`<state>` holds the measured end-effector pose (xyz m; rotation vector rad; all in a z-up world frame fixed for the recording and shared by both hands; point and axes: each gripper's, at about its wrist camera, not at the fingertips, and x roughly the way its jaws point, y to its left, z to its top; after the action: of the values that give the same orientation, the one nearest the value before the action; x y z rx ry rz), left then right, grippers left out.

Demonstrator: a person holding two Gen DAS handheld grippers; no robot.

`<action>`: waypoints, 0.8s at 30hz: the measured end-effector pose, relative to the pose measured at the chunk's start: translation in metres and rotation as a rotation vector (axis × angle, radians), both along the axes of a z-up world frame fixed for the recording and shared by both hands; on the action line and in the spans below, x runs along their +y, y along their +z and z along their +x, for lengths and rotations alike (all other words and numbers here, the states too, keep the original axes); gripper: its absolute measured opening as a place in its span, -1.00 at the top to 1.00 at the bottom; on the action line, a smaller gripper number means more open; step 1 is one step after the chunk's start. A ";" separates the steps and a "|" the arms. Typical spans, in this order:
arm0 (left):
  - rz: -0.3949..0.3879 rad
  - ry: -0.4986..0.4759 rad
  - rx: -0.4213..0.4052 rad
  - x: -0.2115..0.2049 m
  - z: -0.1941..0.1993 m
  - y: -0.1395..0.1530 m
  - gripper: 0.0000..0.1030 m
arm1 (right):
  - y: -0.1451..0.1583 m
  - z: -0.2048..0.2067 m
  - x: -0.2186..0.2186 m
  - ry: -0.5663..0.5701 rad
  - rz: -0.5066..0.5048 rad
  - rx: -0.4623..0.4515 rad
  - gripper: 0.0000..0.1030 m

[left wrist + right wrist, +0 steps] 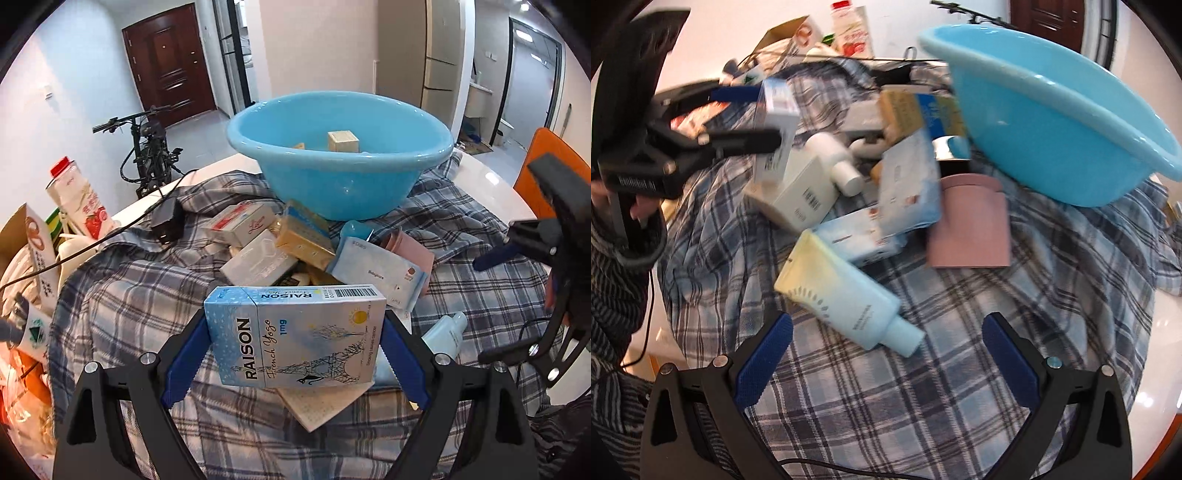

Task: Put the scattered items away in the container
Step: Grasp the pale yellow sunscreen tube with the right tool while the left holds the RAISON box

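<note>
A: Which hand is loaded?

B: My left gripper (295,345). Its pads are pressed on the two short ends of the light blue box (295,336), long axis crosswise between the fingers, clear of the checked cloth (147,295).

A: And where does the box go?

B: The blue basin (340,162) lies straight ahead and higher, past the heap of small boxes; I judge a forward lift over its near rim.

A: The other hand?

B: My right gripper (886,358) stands wide open and empty. The tube (846,295) lies just ahead of its fingers, cap toward the right finger, long axis slanting across the gap.
</note>
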<state>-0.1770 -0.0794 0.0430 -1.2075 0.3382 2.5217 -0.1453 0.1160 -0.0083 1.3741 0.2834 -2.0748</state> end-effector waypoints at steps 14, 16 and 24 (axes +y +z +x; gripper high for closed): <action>0.041 0.053 0.004 -0.026 0.011 0.010 -0.76 | -0.026 0.002 -0.034 0.156 0.079 -0.029 -0.92; 0.042 0.056 0.002 -0.028 0.011 0.010 -0.76 | -0.027 0.003 -0.036 0.165 0.092 -0.014 -0.91; 0.058 0.066 -0.015 -0.031 0.009 0.007 -0.76 | -0.035 -0.003 -0.038 0.161 0.111 0.003 -0.65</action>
<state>-0.1682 -0.1100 0.0497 -1.2340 0.2236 2.5585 -0.1483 0.0781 -0.0430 1.3651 0.5009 -1.9536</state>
